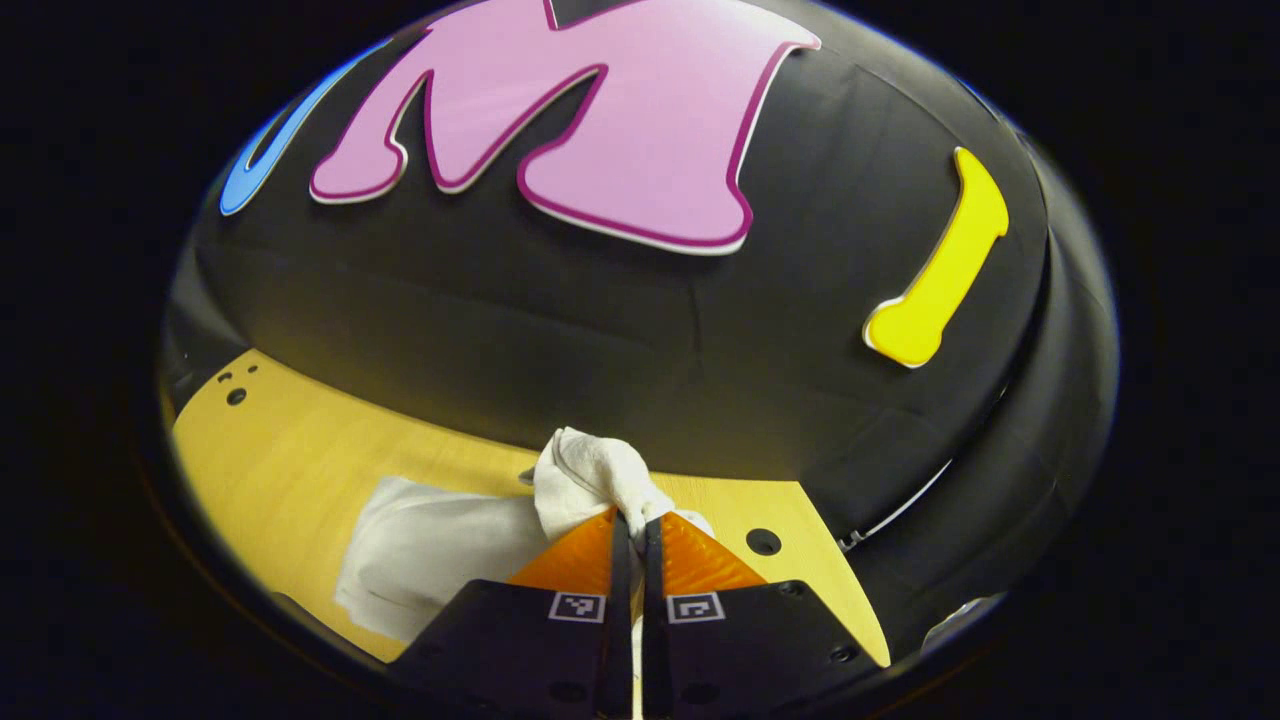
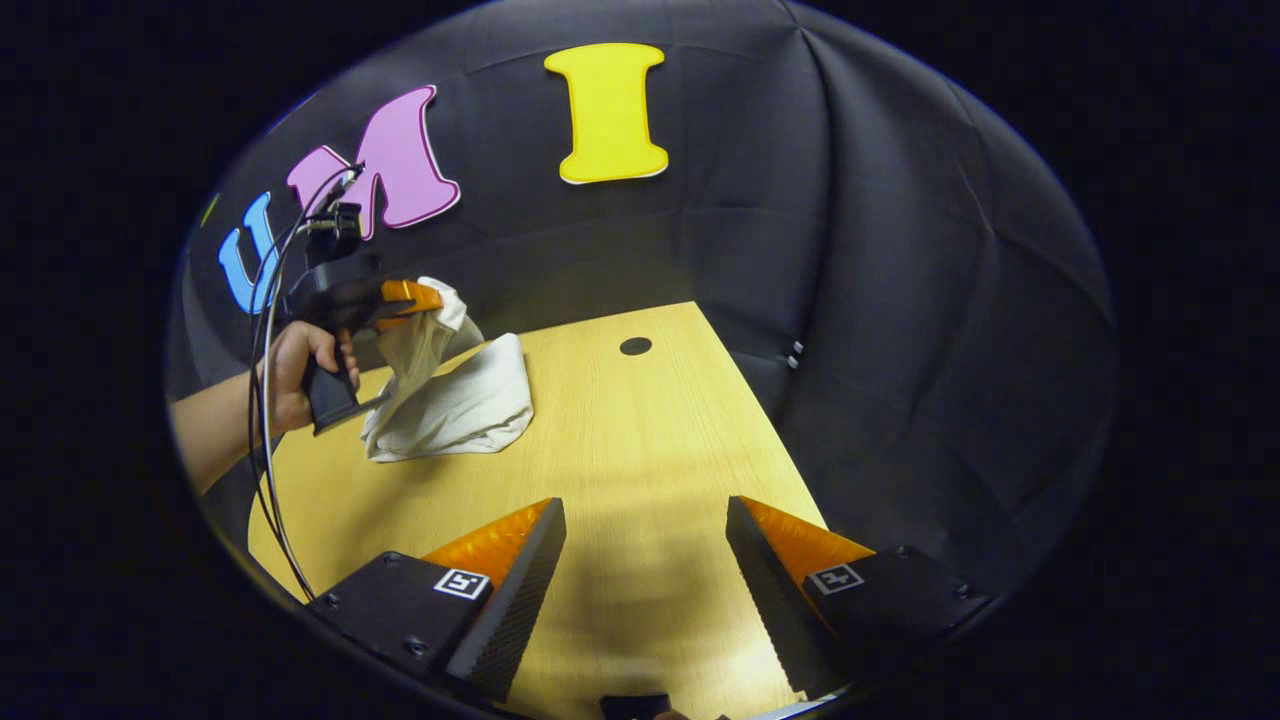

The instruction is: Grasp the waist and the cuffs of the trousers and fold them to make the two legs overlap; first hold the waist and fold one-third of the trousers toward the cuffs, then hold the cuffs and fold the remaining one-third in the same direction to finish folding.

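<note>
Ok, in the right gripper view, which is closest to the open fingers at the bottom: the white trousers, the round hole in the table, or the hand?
1. White trousers, left on the table.
2. Hand, farther left, holding the other gripper.
3. Round hole, far end.
Trousers and hand are nearly tied.

Your right gripper (image 2: 645,555) hovers agape over the table (image 2: 640,450); your left gripper (image 2: 425,297) lifts the trousers (image 2: 460,400) off it.

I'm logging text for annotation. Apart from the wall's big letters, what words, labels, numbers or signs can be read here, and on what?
No readable words or numbers.
Left gripper: square black-and-white coded markers, a pattern with no letters.
Right gripper: the same kind of markers, no letters.
Trousers: no label or print visible.
Table: no writing.
</note>
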`<state>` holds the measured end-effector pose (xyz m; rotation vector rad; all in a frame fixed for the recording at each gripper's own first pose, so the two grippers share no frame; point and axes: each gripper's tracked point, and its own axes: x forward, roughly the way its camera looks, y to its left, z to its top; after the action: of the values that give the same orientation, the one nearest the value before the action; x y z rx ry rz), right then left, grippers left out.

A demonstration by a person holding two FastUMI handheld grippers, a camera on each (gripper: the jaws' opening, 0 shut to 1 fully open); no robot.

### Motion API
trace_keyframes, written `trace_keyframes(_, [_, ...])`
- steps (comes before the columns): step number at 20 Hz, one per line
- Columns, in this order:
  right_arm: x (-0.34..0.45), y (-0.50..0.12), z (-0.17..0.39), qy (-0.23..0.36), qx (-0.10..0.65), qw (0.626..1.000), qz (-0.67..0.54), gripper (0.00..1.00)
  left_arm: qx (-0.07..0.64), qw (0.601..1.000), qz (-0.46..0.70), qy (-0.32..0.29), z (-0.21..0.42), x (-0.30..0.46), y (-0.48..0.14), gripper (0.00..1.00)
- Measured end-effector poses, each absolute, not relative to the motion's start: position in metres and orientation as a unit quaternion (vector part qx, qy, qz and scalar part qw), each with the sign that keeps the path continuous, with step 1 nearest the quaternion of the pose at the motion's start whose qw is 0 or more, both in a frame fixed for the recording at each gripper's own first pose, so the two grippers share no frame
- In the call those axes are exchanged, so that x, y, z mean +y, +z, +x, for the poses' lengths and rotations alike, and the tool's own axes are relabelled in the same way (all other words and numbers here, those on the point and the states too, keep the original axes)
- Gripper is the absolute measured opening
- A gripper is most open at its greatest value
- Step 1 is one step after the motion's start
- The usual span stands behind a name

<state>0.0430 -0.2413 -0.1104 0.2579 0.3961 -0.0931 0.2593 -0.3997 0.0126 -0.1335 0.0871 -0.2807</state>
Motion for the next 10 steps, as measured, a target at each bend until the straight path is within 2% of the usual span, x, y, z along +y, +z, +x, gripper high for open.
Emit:
trace_keyframes(3, [-0.242,-0.114,0.037,-0.056,0.201,0.97,0.129,0.99,0.066,0.986,-0.066,-0.142,0.259,-0.407,-0.009,0.11])
trace_keyframes(5, [-0.241,-0.117,0.031,-0.053,0.204,0.969,0.127,0.99,0.078,0.985,-0.059,-0.144,0.258,-0.41,-0.018,0.18])
trace_keyframes(6, [-0.239,-0.116,0.03,-0.051,0.203,0.97,0.124,0.99,0.08,0.983,-0.06,-0.151,0.255,-0.413,-0.018,0.31])
trace_keyframes(7, [-0.238,-0.114,0.029,-0.051,0.2,0.971,0.121,0.99,0.076,0.983,-0.062,-0.155,0.252,-0.412,-0.017,0.18])
trace_keyframes(8, [-0.236,-0.111,0.028,-0.05,0.195,0.972,0.12,0.99,0.071,0.983,-0.064,-0.158,0.247,-0.41,-0.014,0.38])
trace_keyframes(9, [-0.233,-0.109,0.026,-0.049,0.192,0.973,0.117,0.99,0.065,0.982,-0.068,-0.164,0.242,-0.409,-0.01,0.37])
trace_keyframes(10, [-0.23,-0.107,0.025,-0.047,0.189,0.974,0.115,0.99,0.059,0.981,-0.073,-0.171,0.235,-0.407,-0.004,0.58])
